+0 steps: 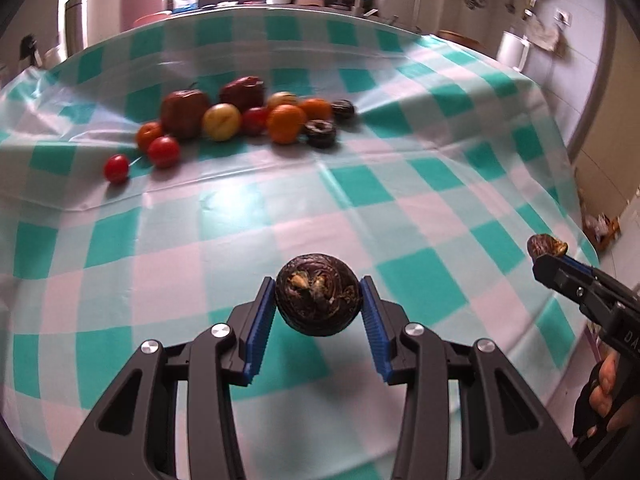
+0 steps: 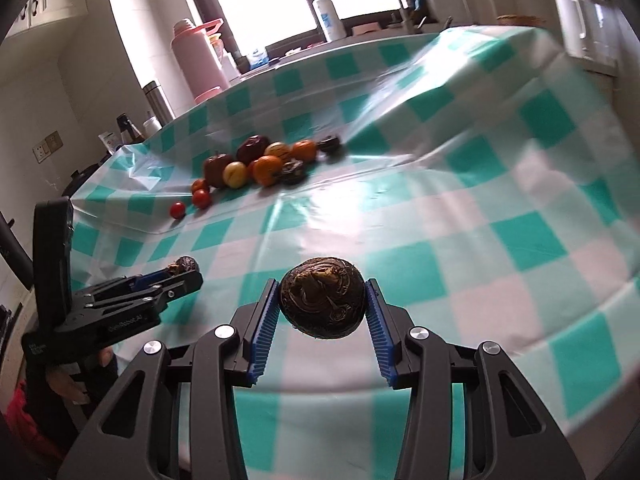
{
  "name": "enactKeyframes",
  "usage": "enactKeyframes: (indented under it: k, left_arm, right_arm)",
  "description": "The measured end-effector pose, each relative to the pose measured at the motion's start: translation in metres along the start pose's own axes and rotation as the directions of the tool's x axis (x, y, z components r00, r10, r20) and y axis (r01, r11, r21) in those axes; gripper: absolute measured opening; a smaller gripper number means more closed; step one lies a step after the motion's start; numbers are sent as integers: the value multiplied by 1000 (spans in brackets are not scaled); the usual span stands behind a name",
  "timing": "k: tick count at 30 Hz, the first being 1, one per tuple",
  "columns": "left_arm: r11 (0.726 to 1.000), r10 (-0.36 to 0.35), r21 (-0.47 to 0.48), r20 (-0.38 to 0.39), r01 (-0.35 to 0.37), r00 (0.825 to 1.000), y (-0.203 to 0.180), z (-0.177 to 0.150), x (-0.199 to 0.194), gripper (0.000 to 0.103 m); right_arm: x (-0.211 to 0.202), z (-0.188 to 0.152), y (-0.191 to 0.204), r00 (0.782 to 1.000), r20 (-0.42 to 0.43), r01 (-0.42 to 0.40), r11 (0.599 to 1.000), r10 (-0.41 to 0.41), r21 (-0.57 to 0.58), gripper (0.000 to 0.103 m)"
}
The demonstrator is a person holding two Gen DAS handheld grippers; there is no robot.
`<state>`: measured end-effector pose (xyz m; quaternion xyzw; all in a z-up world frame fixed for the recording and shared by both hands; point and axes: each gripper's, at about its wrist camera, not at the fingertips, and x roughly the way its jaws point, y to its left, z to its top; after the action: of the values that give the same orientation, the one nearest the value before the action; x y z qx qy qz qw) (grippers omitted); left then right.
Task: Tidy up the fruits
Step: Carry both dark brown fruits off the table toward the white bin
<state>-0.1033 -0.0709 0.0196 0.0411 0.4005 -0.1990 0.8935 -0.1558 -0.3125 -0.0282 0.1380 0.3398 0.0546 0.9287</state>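
Observation:
My left gripper (image 1: 319, 294) is shut on a dark brown round fruit (image 1: 319, 300), held above the checked tablecloth (image 1: 400, 184). My right gripper (image 2: 322, 300) is shut on a second dark brown round fruit (image 2: 322, 298), also above the cloth. Each gripper shows in the other's view: the right one at the right edge (image 1: 550, 254), the left one at the left (image 2: 186, 270). A pile of fruit lies farther back: dark red apples (image 1: 185, 112), oranges (image 1: 285, 123), a yellow fruit (image 1: 221, 121), small red tomatoes (image 1: 163, 151) and two dark fruits (image 1: 321, 133).
The teal and white cloth has raised folds around the pile. Behind the table stand a pink thermos (image 2: 196, 60), a steel flask (image 2: 158, 100), a white bottle (image 2: 328, 12) and a white kettle (image 2: 576, 24). The table edge falls away at the right (image 1: 576, 208).

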Motion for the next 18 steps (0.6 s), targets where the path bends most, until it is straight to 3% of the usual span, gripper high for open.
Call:
enactKeyframes:
  k: [10, 18]
  left_arm:
    - [987, -72, 137, -45, 78, 996, -66, -12, -3, 43]
    - [960, -107, 250, -82, 125, 991, -115, -26, -1, 43]
  right_arm:
    - [-49, -25, -50, 996, 40, 73, 996, -75, 55, 43]
    - [-73, -51, -94, 991, 50, 113, 985, -120, 134, 43]
